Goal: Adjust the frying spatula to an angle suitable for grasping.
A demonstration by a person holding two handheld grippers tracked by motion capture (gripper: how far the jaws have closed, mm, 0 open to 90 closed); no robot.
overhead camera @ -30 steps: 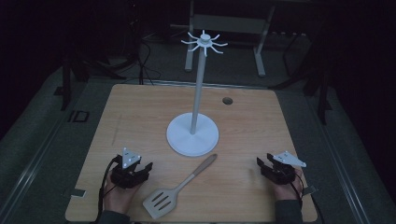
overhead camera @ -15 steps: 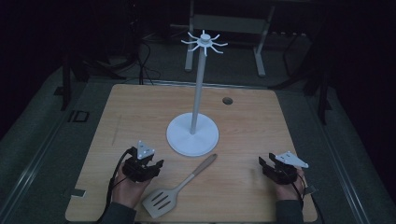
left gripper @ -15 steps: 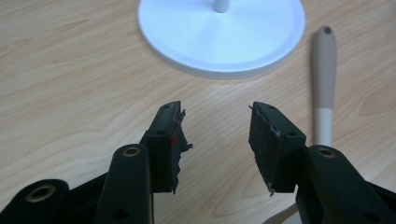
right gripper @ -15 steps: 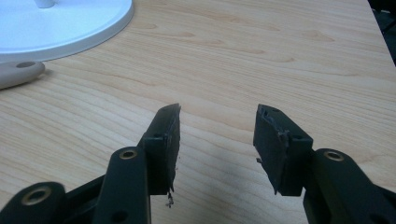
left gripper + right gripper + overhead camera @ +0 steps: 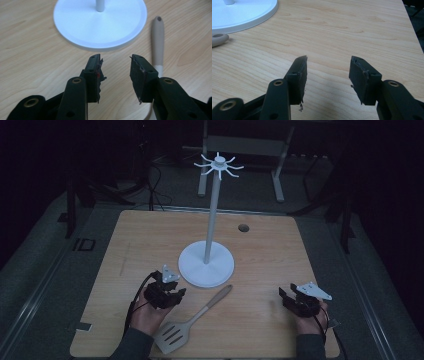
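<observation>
Left gripper (image 5: 167, 292) sits near the surface (image 5: 150, 235), fingers (image 5: 93, 72) apart, nothing between them, pointed at the stand base (image 5: 100, 23). Spatula (image 5: 192, 320) lies flat just right of it, handle tip almost at the base, slotted blade toward the near edge. Right gripper (image 5: 295, 300) is well apart to the right, fingers (image 5: 298, 75) also spread and empty. Risk: the handle lies flat, so a shallow pinch could skid it into the base or tip the tall hook stand (image 5: 215, 210).
</observation>
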